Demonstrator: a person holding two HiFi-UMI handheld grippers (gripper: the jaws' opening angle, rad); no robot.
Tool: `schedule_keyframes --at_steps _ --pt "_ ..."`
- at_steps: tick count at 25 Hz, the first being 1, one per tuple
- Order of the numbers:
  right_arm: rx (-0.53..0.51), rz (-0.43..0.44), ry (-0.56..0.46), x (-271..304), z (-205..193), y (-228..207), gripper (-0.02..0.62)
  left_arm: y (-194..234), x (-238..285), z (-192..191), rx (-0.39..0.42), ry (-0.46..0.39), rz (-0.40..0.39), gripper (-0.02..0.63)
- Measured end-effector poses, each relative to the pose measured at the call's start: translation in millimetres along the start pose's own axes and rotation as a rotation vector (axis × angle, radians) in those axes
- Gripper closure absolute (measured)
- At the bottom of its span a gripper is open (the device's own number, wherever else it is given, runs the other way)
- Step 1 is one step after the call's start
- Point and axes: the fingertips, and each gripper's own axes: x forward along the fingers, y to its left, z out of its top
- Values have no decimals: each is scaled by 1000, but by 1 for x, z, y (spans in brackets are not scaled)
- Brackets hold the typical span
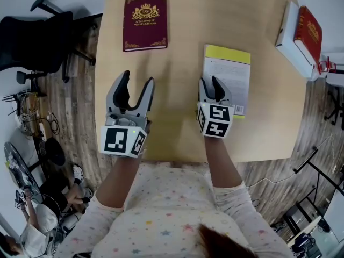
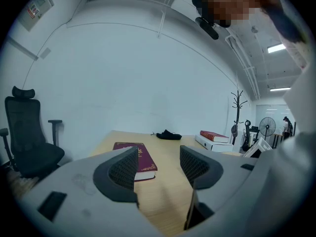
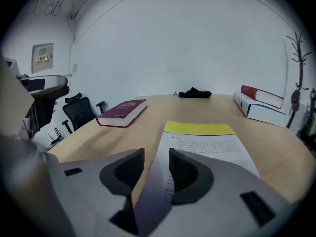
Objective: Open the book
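"Right gripper view: what is gripped by the right tool [image 3: 156,158]?"

"The cover [image 3: 154,194] of the book [image 3: 210,142] is pinched at its near left edge. The jaws are drawn almost together on that thin sheet, which is bent up between them while the rest lies flat."

"Why is it taken there?"

"The free edge is judged to be on that side and the spine on the opposite one, so the cover can be swung over from there. The opening is judged barely begun."

"And the left tool [image 1: 133,90]?"

"It is held over bare bench [image 1: 177,128], near the book's left side, with its jaws spread wide and nothing between them. It may be kept ready to press the pages down, though that cannot be known."

"Where is the book set?"

"It is laid flat on the bench, towards the front edge and right of centre. A maroon book [image 1: 144,22] lies closed well apart at the far left. A red book [image 1: 308,28] is stacked on a white box [image 1: 289,34] at the right rim."

"What of the surface and the room?"

"Pale, smooth wood is shown, so the book might be slid if it is pulled sideways. A plank floor [image 1: 80,112], a black chair [image 1: 40,36] at the left and a plain white wall [image 3: 173,43] are seen"
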Motion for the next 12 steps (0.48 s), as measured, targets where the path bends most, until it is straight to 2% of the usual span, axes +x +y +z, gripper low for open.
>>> schedule_keyframes --at_steps 12 --pt "-122 -62 90 9 -14 6 437 0 -1 -4 -5 8 2 364"
